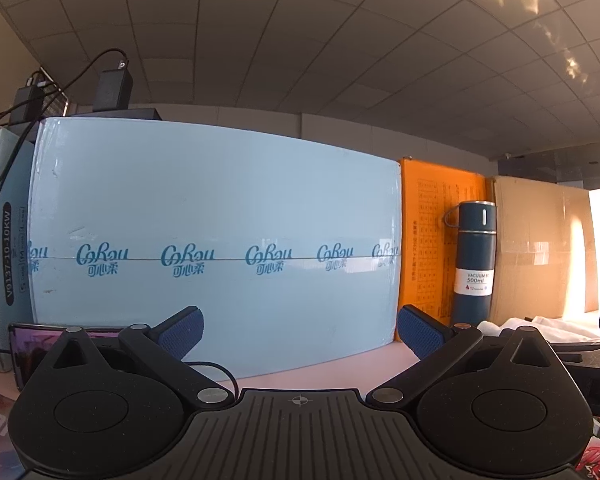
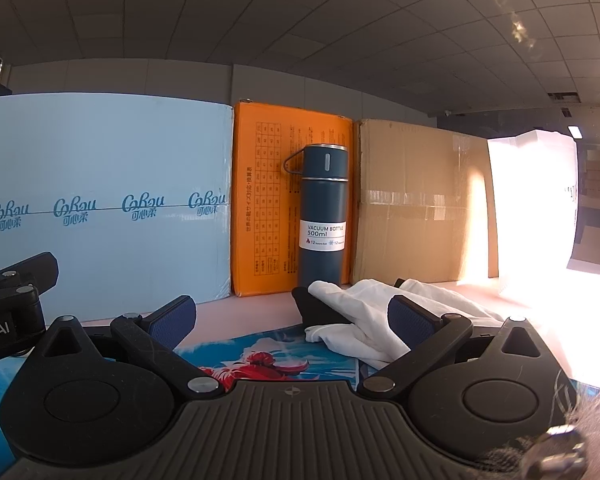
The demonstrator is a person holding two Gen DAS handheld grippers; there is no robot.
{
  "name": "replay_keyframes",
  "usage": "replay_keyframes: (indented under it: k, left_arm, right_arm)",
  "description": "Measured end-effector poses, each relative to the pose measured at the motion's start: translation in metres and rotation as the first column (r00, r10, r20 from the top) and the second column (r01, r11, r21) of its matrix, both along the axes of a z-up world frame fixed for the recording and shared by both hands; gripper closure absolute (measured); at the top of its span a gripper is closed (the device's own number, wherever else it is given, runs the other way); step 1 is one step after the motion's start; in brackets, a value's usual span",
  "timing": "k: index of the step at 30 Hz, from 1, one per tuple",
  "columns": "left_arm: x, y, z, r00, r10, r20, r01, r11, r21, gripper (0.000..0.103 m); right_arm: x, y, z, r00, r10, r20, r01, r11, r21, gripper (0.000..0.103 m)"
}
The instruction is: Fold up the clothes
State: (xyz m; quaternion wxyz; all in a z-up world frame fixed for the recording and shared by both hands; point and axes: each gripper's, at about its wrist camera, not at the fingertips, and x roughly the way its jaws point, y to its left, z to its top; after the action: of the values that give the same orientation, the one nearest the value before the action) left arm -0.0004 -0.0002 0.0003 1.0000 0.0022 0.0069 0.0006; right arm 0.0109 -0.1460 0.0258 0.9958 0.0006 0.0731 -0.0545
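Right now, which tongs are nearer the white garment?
Right. The right tongs sit open just before the white garment, one finger overlapping it. The left tongs face the light blue box, garment off to their right.

Left gripper (image 1: 300,334) and right gripper (image 2: 292,322) are built alike: matt black bodies, ribbed centre plate marked with a small crosshair, two round discs flanking it. Linkage arms are pinned with silver rivets. Jaws are faced with dark blue dimpled pads. White lettering "ot.AI" is seen on the left unit's side.
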Motion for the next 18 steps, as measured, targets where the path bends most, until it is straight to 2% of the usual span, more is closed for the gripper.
replay_keyframes:
  k: [12, 18]
  left_arm:
    - [0.0027, -0.0019, 0.0005, 0.998, 0.031, -0.046, -0.031, 1.000, 0.004, 0.000]
    - [0.0032, -0.0025, -0.0007, 0.997, 0.014, -0.074, -0.014, 1.000, 0.005, 0.000]
  right_arm:
    - [0.0045, -0.0005, -0.0030, 1.000, -0.009, -0.024, 0.010, 1.000, 0.013, 0.000]
    - [0.0025, -0.0021, -0.0019, 1.000, -0.011, -0.020, 0.012, 1.000, 0.022, 0.000]
